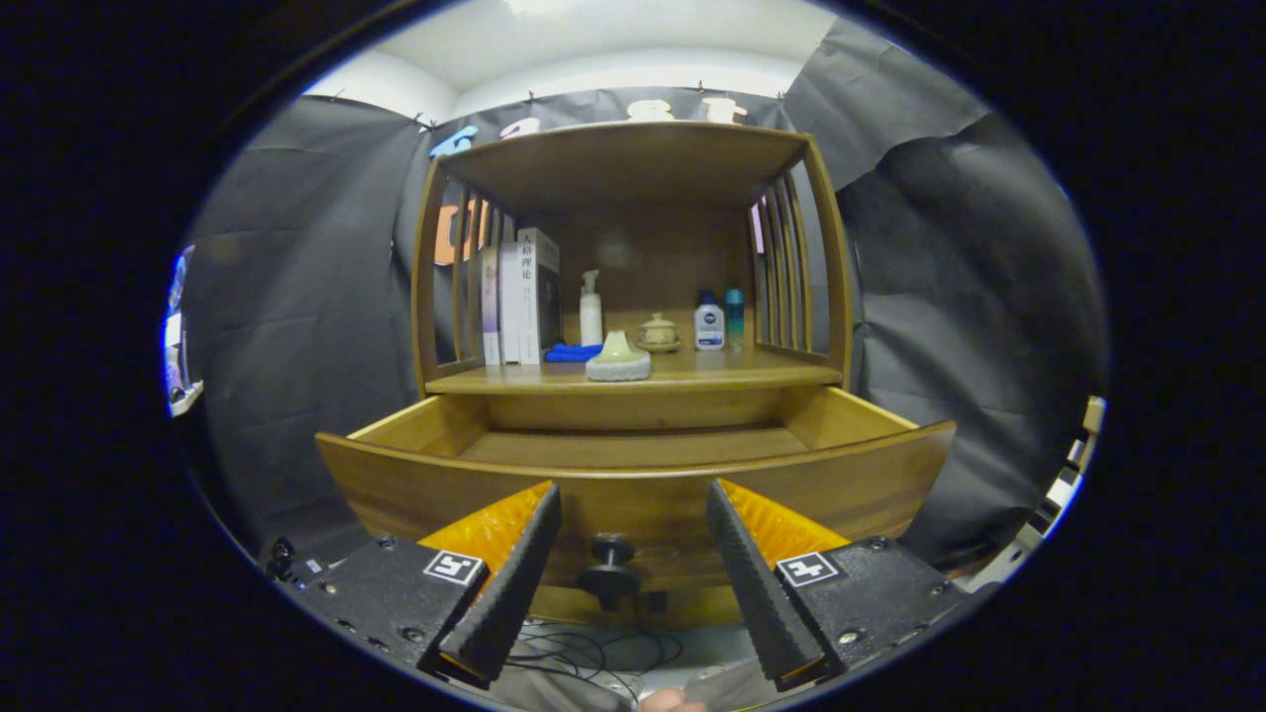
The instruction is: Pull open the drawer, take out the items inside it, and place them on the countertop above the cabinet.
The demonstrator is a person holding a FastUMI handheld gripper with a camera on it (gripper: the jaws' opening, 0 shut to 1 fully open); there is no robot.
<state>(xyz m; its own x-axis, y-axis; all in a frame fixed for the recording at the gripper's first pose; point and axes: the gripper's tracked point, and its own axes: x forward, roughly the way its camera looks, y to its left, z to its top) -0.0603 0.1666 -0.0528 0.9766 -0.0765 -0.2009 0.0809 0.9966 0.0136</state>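
Light falls from overhead, where the white ceiling [593, 40] glares at the top of the frame. The cabinet's [633, 297] shelf recess is shadowed toward its back panel. The open drawer [633, 475] front is evenly lit and in focus. Fisheye distortion bows the drawer front and cabinet posts; things dim and soften toward the left and right rims. The gripper [633, 514], its fingers spread apart, looks slightly soft at lower centre.

Cloth-walled recording booth: wooden cabinet [633, 297], books [519, 297], toiletry bottles [708, 326]
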